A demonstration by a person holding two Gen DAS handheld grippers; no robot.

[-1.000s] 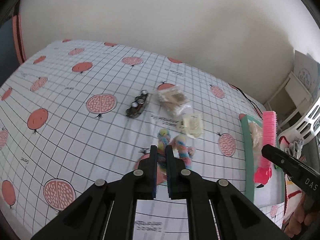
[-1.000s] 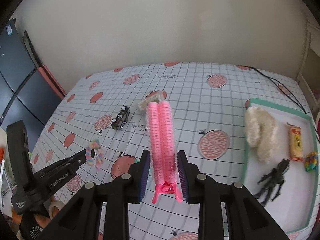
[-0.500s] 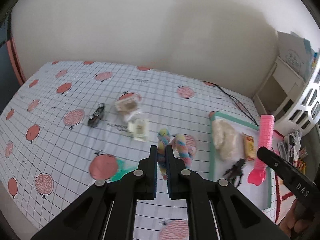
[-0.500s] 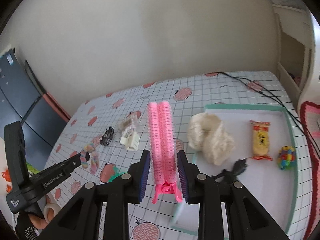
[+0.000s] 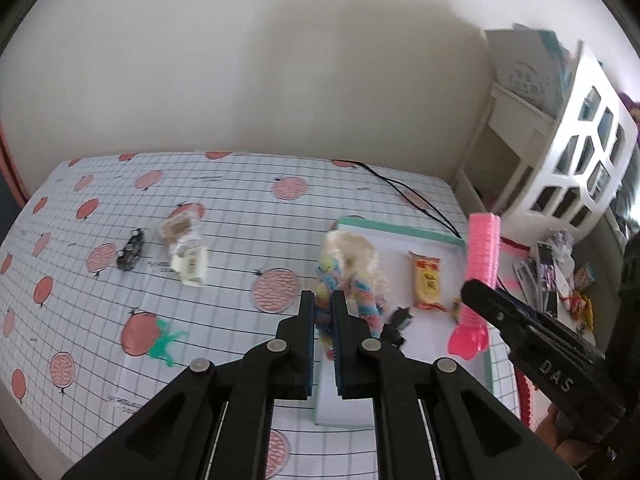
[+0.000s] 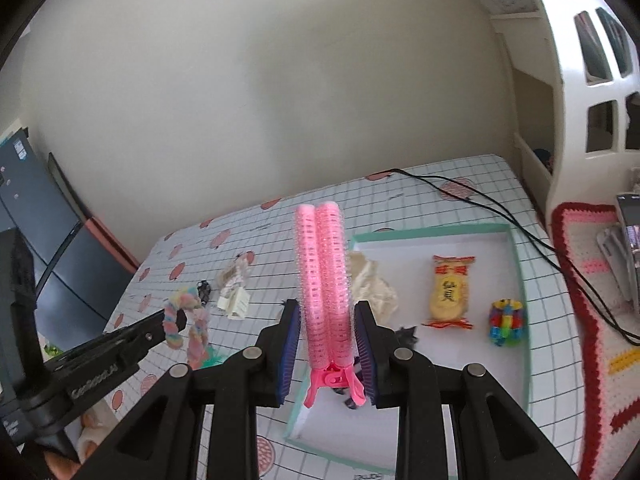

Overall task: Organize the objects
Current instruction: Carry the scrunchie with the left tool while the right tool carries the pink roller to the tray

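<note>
Right gripper (image 6: 327,354) clamps pink hair roller clip (image 6: 323,276) mid-length, above tray (image 6: 518,264) near edge; light, springy, bristly, unlikely to slip. Left gripper (image 5: 323,322) pinched on soft, floppy pastel scrunchie (image 5: 362,298), probably also over tray.

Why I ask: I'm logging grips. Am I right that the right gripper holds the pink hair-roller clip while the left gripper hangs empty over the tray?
Not quite. The left gripper is not empty: it is shut on the pastel scrunchie, as the left wrist view shows. The right gripper does hold the pink hair-roller clip, near the tray.
</note>
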